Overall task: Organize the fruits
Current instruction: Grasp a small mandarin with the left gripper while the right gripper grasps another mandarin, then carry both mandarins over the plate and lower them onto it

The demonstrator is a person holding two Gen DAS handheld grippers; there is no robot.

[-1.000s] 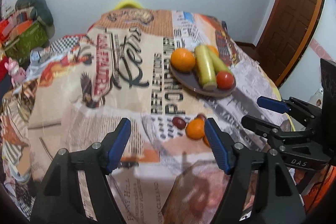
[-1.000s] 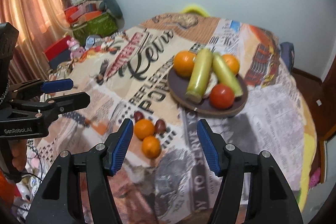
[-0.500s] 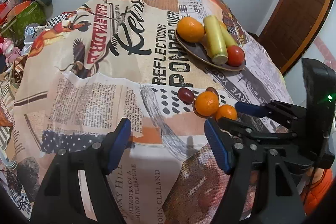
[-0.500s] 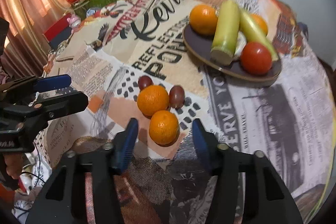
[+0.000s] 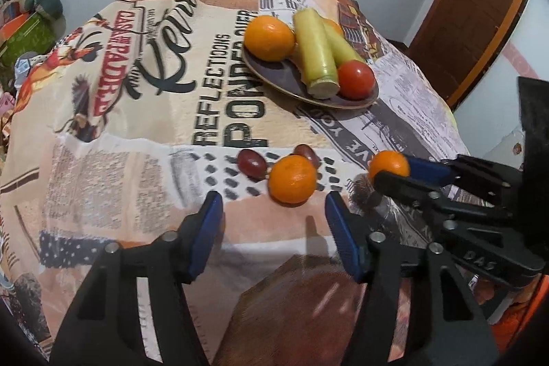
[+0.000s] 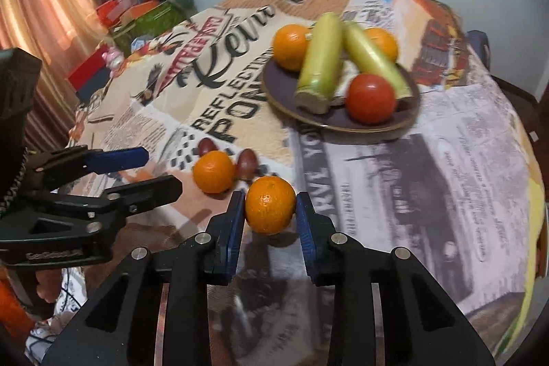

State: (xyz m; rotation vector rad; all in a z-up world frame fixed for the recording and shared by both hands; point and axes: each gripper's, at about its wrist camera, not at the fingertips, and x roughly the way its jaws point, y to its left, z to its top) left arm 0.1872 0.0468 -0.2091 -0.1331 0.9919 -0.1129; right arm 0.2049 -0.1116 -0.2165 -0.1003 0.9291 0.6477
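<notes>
My right gripper [image 6: 270,208] is shut on a small orange [image 6: 270,205] and holds it just above the tablecloth; the orange also shows in the left wrist view [image 5: 388,164]. A second orange [image 6: 213,171] [image 5: 292,179] lies on the cloth with two dark red grapes [image 6: 247,163] [image 5: 252,163] beside it. My left gripper [image 5: 274,211] is open and empty, just short of that orange. A dark plate [image 6: 284,98] [image 5: 274,76] farther back holds two oranges, two yellow-green stalks and a red tomato [image 6: 370,97].
The table is covered by a printed newspaper-pattern cloth [image 5: 137,126]. Bags and clutter [image 6: 144,12] sit beyond the table's left side by a curtain. A brown door [image 5: 480,6] is at the right. The table edge drops off at the right [image 6: 532,194].
My right gripper closed on the nearer orange and lifted it slightly off the cloth. Both grippers moved forward toward the loose fruit. The left gripper stayed open.
</notes>
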